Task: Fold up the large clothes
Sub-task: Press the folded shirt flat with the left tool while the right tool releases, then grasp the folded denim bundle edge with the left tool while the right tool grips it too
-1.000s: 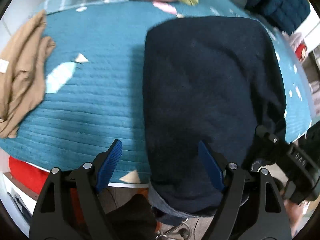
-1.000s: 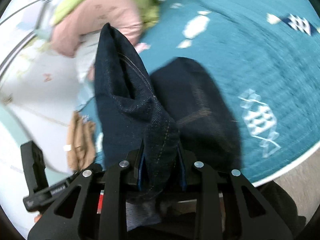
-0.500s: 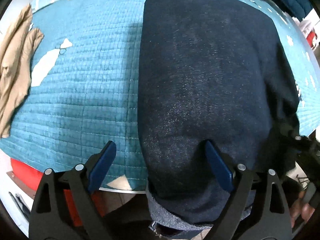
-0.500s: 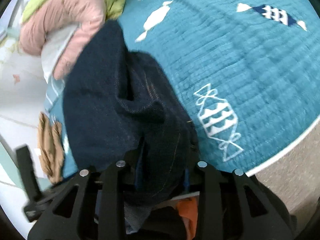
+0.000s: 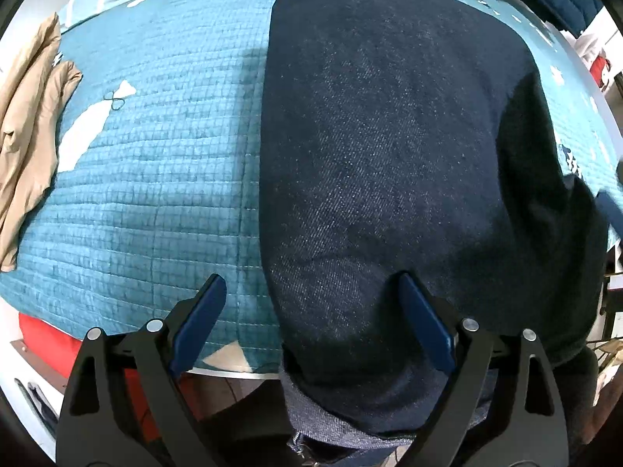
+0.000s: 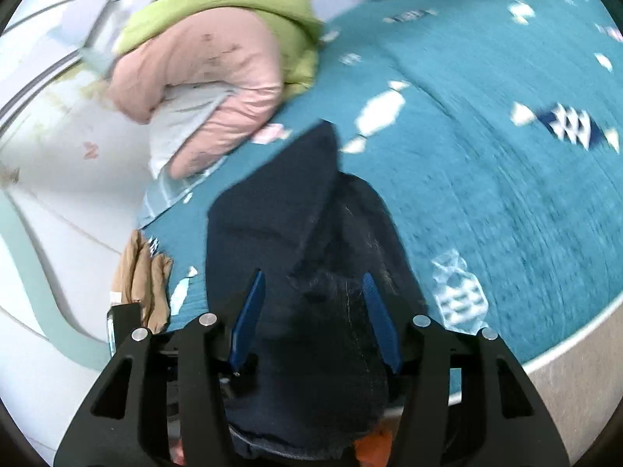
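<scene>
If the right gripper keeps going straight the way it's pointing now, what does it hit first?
Most likely the dark denim jeans: the right gripper is open, with the fabric bunched between its fingers, directly ahead. Depth is unclear in the blur.

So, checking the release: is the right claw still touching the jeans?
Cannot tell. In the right wrist view the right claw is open, yet the dark jeans bunch between its fingers.

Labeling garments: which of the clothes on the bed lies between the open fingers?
The dark denim jeans, spread on the teal quilt between both open grippers. The tan garment lies away at the left edge.
</scene>
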The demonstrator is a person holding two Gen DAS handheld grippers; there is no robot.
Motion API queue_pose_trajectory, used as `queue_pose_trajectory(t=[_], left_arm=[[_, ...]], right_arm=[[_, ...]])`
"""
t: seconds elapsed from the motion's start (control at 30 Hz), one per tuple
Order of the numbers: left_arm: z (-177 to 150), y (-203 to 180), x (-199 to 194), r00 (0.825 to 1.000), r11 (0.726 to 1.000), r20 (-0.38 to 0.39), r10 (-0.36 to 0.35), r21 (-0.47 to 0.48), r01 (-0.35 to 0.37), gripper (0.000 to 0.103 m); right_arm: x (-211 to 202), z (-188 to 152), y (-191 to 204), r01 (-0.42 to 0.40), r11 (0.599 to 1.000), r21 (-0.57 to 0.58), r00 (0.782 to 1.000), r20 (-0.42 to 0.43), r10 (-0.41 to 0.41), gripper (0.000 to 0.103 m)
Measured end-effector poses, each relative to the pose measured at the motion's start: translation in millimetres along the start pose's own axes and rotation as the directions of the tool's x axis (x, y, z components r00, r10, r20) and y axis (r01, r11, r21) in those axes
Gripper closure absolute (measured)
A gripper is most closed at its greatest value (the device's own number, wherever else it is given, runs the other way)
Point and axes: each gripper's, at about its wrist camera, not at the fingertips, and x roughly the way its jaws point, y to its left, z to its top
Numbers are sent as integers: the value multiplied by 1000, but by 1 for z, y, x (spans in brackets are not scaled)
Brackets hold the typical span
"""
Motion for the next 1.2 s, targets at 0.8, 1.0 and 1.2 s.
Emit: queue_pose_trajectory(t=[0.8, 1.0, 1.2], left_arm=[[4, 33, -18, 977, 973, 52, -206, -92, 210, 13], [9, 63, -16, 970, 943, 60, -234, -229, 242, 13], [15, 61, 1, 957, 925, -23, -290, -262, 274, 12]], right_arm=[[48, 1, -80, 107, 985, 138, 969, -236, -72, 35], [51, -21, -83, 140, 976, 167, 917, -393, -64, 33], [73, -32, -88, 101, 967, 234, 883, -468, 21, 30]])
